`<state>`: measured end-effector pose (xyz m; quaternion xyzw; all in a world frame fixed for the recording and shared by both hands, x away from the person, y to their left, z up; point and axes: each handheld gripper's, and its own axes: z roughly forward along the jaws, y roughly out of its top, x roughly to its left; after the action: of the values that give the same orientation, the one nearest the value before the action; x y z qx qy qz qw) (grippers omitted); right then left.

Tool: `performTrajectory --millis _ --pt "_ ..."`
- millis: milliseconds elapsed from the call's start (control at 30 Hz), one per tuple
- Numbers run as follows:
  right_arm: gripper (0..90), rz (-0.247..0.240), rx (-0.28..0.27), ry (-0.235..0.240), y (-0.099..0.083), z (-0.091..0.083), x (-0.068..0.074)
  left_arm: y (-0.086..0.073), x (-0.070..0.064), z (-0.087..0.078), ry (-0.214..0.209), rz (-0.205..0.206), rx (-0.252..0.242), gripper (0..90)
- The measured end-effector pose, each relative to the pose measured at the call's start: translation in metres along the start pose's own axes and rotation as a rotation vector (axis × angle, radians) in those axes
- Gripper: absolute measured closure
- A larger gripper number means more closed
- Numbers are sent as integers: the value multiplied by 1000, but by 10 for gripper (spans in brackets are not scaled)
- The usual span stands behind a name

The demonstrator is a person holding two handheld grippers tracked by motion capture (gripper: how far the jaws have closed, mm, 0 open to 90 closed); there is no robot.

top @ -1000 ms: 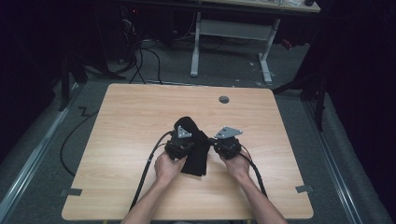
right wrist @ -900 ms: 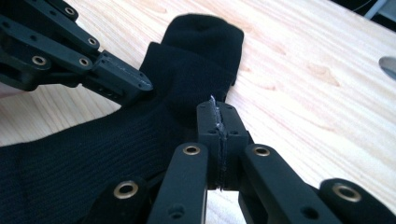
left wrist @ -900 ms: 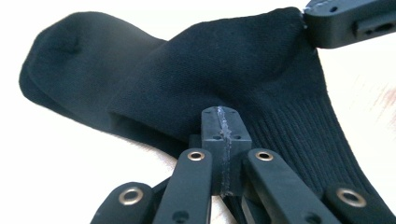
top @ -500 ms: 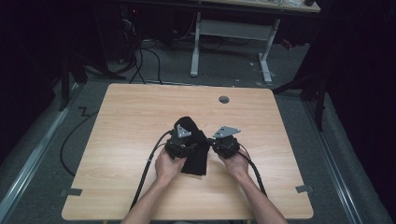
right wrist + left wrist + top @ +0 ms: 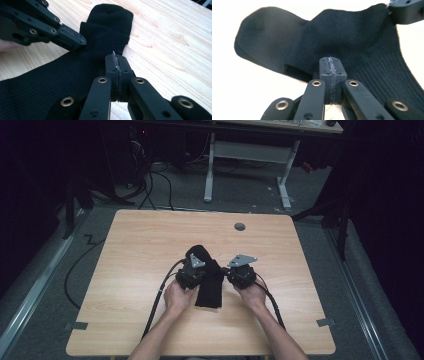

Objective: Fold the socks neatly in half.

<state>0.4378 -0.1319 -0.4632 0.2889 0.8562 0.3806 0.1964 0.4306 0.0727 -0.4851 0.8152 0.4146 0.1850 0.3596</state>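
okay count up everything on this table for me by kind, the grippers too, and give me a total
Black sock: 1
Grippers: 2, the left gripper and the right gripper, both shut on the sock
Round grommet hole in the table: 1
Total: 4

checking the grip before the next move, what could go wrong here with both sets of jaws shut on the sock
1. The left gripper pinches just the sock's edge, so the knit could slip free if pulled.
2. The right gripper bites the opposite edge; pulling apart might stretch the fabric rather than lift it.
3. The sock's toe end is folded over near both grips, so the fold could tighten or bunch.
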Motion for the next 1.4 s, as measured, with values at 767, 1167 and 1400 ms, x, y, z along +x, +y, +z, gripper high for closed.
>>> performTrajectory --millis 767,1167,1400 --pt "728 103 128 -2 -3 39 -17 -7 -1 -10 -30 -32 -2 723" --pt "855 85 96 4 -34 3 -4 -30 -24 -35 -67 -8 -20 624" --pt "845 75 102 7 -44 4 8 -42 -30 -28 -86 -32 7 622"
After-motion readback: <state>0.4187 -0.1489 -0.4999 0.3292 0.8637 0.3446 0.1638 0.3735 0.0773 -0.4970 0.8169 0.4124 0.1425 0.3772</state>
